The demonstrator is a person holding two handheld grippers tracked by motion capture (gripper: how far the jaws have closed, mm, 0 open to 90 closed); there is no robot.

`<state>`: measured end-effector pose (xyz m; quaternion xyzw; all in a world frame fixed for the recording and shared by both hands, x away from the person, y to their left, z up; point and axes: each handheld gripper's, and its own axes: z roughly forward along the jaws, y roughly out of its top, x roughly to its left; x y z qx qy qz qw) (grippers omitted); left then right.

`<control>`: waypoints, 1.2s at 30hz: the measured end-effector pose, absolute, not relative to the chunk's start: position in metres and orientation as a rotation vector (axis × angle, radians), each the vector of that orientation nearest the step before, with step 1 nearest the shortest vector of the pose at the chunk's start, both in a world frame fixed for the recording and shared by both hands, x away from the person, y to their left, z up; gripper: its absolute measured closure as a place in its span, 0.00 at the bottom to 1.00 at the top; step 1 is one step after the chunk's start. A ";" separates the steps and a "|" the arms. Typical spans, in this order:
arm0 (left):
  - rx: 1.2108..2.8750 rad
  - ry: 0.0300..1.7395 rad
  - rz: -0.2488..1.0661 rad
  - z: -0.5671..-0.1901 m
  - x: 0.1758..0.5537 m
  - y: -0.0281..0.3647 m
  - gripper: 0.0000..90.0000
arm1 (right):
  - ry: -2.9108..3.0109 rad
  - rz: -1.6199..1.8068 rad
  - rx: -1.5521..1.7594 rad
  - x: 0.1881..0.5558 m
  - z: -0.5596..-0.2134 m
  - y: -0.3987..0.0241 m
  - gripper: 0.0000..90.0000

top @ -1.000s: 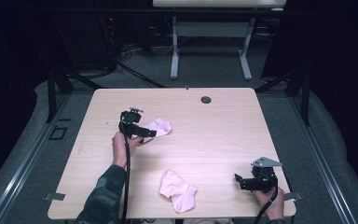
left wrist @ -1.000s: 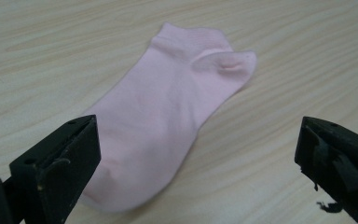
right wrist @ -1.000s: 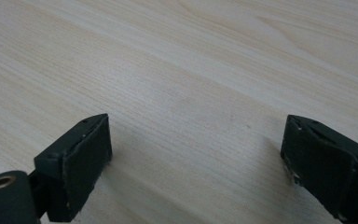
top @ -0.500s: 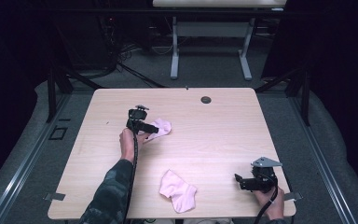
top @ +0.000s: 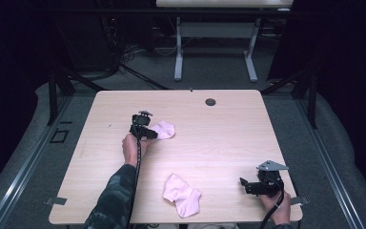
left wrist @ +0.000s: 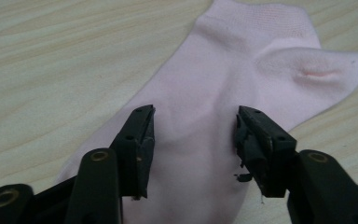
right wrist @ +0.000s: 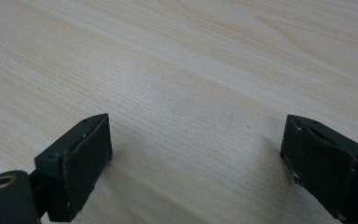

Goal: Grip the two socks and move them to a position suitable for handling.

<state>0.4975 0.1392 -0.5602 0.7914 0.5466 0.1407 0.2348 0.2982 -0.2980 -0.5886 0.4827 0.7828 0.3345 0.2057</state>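
Pale wood tabletop (top: 228, 133) carried two pink socks: one (top: 182, 194) lay near your edge, the other (left wrist: 223, 107) sat between your left gripper's (left wrist: 193, 128) parted fingers. Your right gripper (right wrist: 193, 154) rested released over bare wood.

A lab: wooden table (top: 228, 124), floor cables (top: 124, 52), dark curtains (top: 343, 52).
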 end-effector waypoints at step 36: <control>2.103 1.100 0.370 -0.500 0.429 0.121 0.94 | 2.167 0.938 1.356 0.298 -0.589 -0.298 0.10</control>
